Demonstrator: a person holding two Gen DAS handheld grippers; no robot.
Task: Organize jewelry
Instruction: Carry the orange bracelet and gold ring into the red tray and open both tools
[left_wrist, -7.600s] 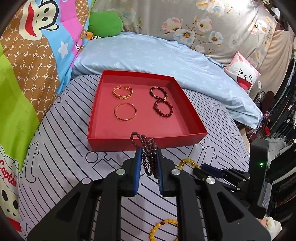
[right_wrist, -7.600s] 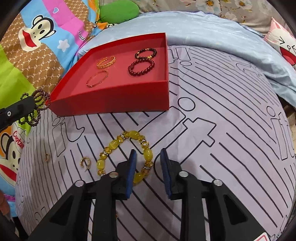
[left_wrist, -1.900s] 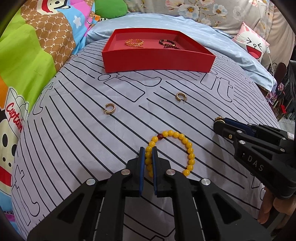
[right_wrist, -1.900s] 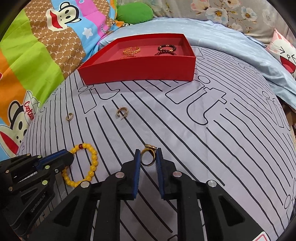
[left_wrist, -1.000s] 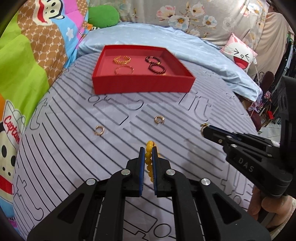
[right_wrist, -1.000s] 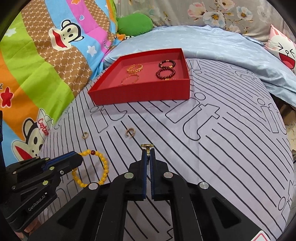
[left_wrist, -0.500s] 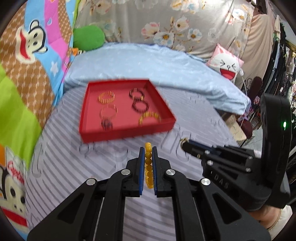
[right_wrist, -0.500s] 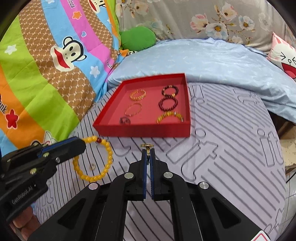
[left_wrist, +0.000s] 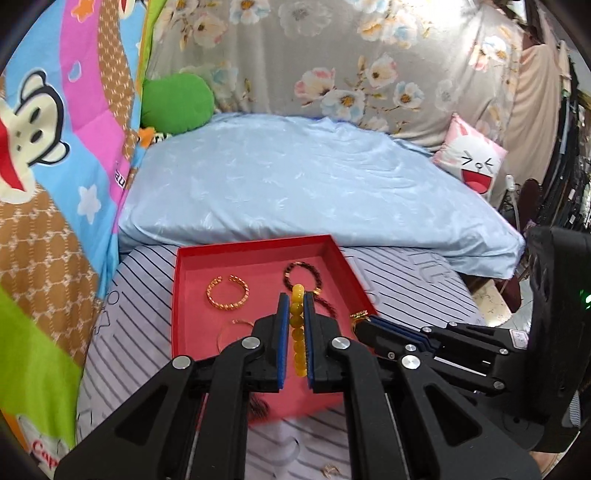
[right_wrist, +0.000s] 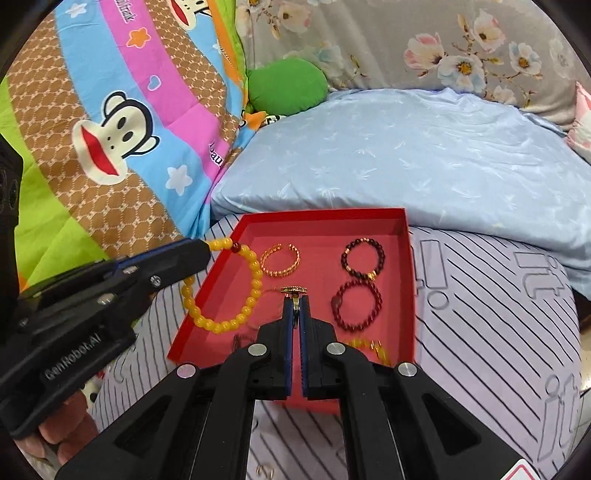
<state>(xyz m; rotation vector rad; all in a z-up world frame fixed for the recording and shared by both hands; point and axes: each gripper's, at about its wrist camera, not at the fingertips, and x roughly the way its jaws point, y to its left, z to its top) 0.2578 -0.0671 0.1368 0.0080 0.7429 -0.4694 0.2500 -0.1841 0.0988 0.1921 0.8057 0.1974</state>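
Note:
A red tray (left_wrist: 192, 254) (right_wrist: 410, 295) lies on the striped bed cover. My left gripper (left_wrist: 295, 306) (right_wrist: 207, 245) is shut on a yellow bead bracelet (left_wrist: 297, 332) (right_wrist: 236, 295), which hangs over the tray's left part. My right gripper (right_wrist: 294, 301) (left_wrist: 364, 319) is shut on a small gold ring (right_wrist: 293, 290) (left_wrist: 358, 315), held above the tray's middle. In the tray lie a gold cuff (right_wrist: 280, 260) (left_wrist: 227, 291), two dark red bead bracelets (right_wrist: 364, 258) (right_wrist: 356, 304), a thin gold bangle (left_wrist: 232, 328) and an amber bracelet (right_wrist: 369, 347), partly hidden by the fingers.
A pale blue pillow (left_wrist: 303, 192) (right_wrist: 406, 155) lies just behind the tray. A bright cartoon quilt (right_wrist: 92, 129) rises on the left, with a green cushion (left_wrist: 177, 103) at its top. A small gold ring (left_wrist: 330, 469) (right_wrist: 264, 469) lies on the cover near the front.
Both grippers have travelled forward and up from the near cover to above the tray, carrying the yellow bracelet and the ring. The tray now looks closer and lower in both views.

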